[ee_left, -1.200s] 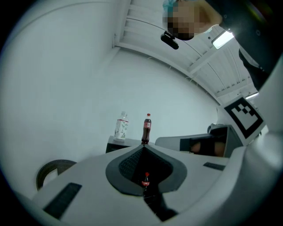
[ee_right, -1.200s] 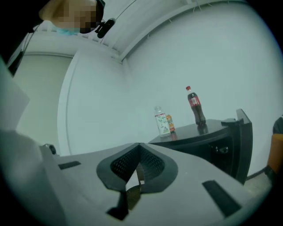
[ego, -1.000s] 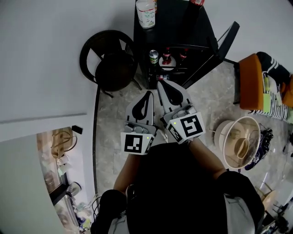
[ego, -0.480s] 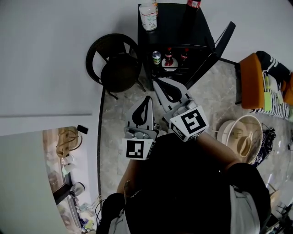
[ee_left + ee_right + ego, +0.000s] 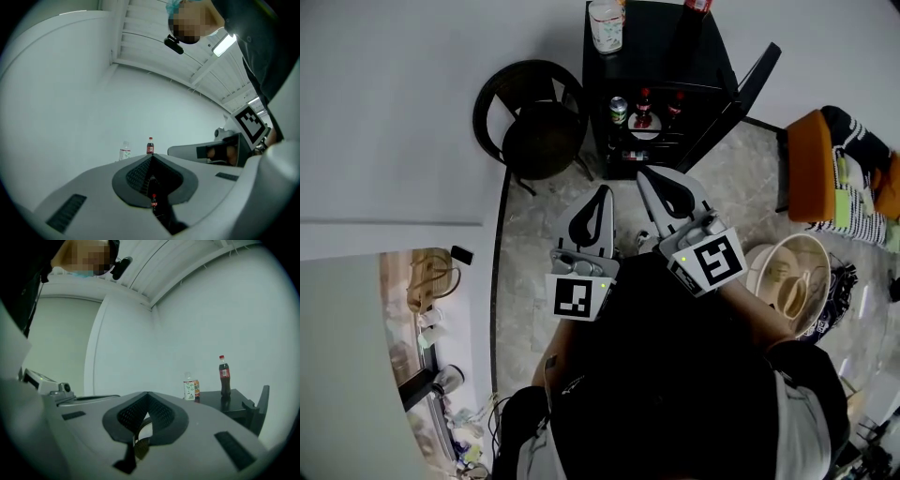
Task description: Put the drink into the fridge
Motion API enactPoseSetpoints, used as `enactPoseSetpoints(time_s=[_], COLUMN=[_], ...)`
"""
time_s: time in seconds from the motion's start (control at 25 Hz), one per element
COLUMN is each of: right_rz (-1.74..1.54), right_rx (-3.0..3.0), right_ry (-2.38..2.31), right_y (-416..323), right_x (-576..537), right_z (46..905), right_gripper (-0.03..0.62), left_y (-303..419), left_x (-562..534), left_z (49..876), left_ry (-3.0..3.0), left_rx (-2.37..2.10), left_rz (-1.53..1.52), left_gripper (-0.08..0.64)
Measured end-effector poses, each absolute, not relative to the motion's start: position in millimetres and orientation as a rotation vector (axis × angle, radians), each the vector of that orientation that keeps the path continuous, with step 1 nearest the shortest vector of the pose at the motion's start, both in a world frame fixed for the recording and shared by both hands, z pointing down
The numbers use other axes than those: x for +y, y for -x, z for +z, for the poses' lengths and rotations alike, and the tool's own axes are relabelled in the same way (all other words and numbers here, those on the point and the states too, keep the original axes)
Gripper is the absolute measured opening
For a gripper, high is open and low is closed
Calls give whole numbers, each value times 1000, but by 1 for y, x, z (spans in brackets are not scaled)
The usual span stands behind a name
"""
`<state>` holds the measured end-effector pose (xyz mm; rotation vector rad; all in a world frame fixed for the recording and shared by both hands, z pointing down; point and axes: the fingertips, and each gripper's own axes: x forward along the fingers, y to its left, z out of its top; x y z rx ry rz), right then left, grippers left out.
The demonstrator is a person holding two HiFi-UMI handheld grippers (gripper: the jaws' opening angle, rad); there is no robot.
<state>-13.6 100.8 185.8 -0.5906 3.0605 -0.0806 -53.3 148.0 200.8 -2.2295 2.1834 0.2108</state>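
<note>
A small black fridge (image 5: 675, 47) stands with its door (image 5: 741, 94) swung open to the right. Inside it I see a green can (image 5: 619, 110) and two cola bottles (image 5: 644, 106). On its top stand a clear bottle with a white label (image 5: 606, 25) and a cola bottle (image 5: 698, 5). That cola bottle (image 5: 224, 375) and the clear bottle (image 5: 189, 386) also show in the right gripper view. My left gripper (image 5: 602, 192) and right gripper (image 5: 645, 173) hang side by side short of the fridge, both shut and empty.
A round black chair (image 5: 530, 131) stands left of the fridge. An orange seat with striped cloth (image 5: 816, 169) is at the right, and a wooden basket (image 5: 792, 291) sits on the tiled floor beside my right arm. A white wall runs along the left.
Both grippers stay shut and empty. The right one has shifted to the right and drawn back a little from the fridge; the left one has barely moved in the picture.
</note>
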Motion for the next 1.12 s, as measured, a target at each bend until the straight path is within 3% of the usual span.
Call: enactPoseSetpoints(time_s=[1.12], right_rz=[-205], right_rx=[3099], right_ry=[722], right_y=[-7], right_x=[117], right_z=[235], right_gripper=[14], left_y=[36], left_x=[152], left_z=[226], left_ry=[2348], left_rx=[2129], left_rz=[194], left_gripper=[8])
